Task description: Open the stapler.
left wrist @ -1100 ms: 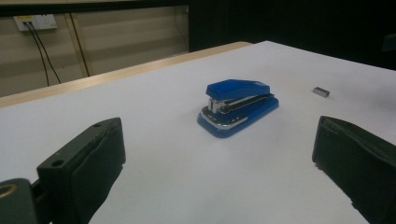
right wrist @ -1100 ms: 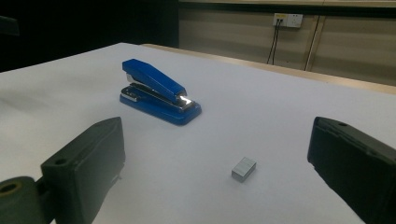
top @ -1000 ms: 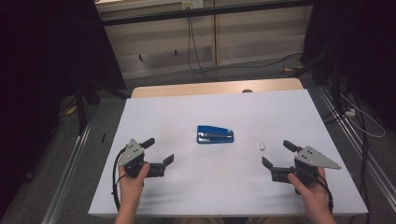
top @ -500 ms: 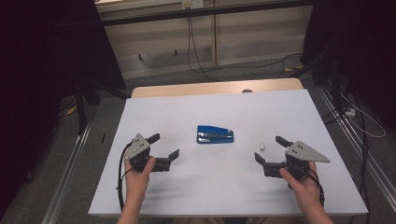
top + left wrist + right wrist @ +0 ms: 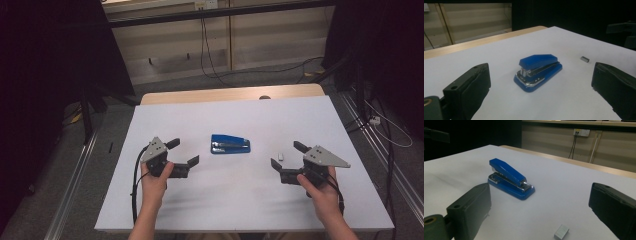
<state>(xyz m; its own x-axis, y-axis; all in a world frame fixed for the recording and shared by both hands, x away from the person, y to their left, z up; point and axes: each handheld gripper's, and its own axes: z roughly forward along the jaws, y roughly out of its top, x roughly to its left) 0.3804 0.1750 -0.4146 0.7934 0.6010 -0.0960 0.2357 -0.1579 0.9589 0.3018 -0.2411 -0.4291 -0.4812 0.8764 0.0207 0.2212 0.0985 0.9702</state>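
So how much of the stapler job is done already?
Nothing looks done yet. The blue stapler lies untouched mid-table, the small staple block beside it. Both the left gripper and right gripper are open and empty, pointing inward. Grasping and whatever follows are left.

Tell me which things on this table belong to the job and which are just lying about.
In the job: stapler, staple block, left gripper and right gripper, both with jaws open.
Lying about: wall socket, floor cables.
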